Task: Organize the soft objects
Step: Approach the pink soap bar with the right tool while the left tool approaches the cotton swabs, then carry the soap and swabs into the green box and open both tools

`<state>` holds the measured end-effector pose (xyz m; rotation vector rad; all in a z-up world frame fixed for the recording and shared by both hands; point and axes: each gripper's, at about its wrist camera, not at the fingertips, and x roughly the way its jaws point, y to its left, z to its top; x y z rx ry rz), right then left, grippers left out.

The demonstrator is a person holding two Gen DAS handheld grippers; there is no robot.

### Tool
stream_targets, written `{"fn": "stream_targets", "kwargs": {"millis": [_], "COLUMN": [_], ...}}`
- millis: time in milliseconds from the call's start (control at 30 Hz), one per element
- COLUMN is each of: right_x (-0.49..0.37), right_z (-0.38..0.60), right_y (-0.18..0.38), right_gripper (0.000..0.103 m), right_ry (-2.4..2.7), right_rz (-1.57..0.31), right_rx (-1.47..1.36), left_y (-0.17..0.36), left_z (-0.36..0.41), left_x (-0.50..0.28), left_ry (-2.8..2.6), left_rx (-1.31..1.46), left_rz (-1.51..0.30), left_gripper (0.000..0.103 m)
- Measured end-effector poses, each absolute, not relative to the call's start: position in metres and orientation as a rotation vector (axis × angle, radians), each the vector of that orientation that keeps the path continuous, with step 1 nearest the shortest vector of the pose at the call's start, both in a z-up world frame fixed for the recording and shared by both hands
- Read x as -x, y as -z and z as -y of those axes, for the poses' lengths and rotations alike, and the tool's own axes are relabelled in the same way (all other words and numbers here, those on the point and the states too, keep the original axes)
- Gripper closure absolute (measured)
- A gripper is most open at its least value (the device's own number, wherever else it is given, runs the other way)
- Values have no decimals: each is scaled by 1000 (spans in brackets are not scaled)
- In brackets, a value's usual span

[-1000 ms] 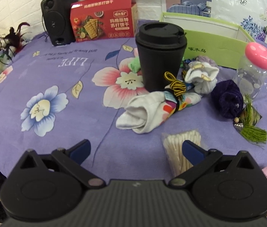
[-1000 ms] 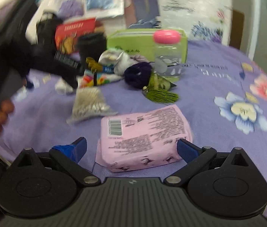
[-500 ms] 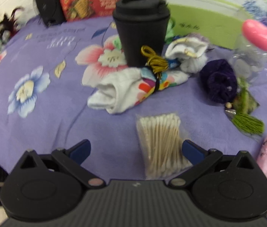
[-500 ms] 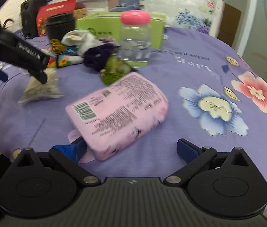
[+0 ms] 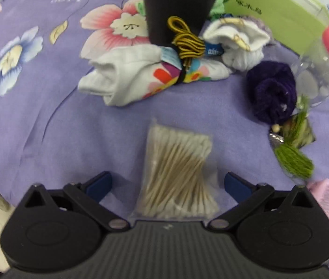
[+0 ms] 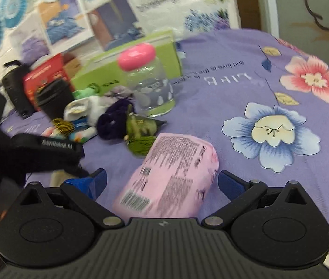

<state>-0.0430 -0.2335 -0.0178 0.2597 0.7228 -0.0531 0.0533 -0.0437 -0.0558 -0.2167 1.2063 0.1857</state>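
Sorting looks barely begun: the open green cardboard box (image 5: 278, 11) shows no contents from here. Left gripper (image 5: 167, 182) gapes wide around the clear bag of cotton swabs (image 5: 178, 174); right gripper (image 6: 162, 181) gapes wide around the pink plastic-wrapped soft pack (image 6: 171, 183). Neither is gripped. Box interior is hidden; the right view is blurred.

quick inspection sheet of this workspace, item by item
surface: purple floral tablecloth, wrinkled.
job's things: clear bag of cotton swabs between the left tool's fingers; pink soft pack between the right tool's; white rolled cloth with coloured print; white sock bundle; dark purple knit ball.
clutter: black lidded cup; clear jar with pink lid; green tassel charm; green box.
grippers: left tool open; right tool open.
cables: nothing seen.
surroundings: posters on wall.
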Motion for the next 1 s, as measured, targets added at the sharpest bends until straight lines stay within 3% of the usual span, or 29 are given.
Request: {"fn": "stream_targets", "kwargs": {"millis": [133, 333, 600, 733, 767, 800, 833, 867, 900, 1000], "right_x": [35, 36, 20, 28, 33, 36, 38, 40, 43, 48], "right_z": [229, 189, 202, 203, 201, 202, 204, 205, 209, 224], "right_y": [34, 54, 44, 45, 44, 44, 44, 43, 40, 33], "right_gripper": [13, 12, 12, 17, 20, 25, 29, 44, 50, 54], "right_ry": [72, 169, 167, 126, 109, 94, 81, 79, 72, 42], "right_rz": [-743, -717, -811, -784, -770, -755, -742, -730, -720, -697], "right_rx": [-242, 38, -26, 1, 6, 4, 9, 13, -3, -82], "left_y": [59, 60, 60, 59, 57, 54, 49, 44, 43, 40], "left_z": [51, 53, 49, 49, 49, 49, 48, 48, 44, 27], "left_x": [-50, -44, -43, -36, -33, -29, -25, -21, -20, -20], "left_ry": [-185, -164, -122, -84, -71, -48, -24, -9, 12, 43], "left_rx": [159, 126, 112, 83, 73, 65, 58, 43, 48, 116], "left_rz": [-1179, -1152, -1135, -1121, -1112, -1101, -1086, -1075, -1079, -1094], "left_gripper": [0, 0, 0, 4, 12, 32, 45, 56, 57, 59]}}
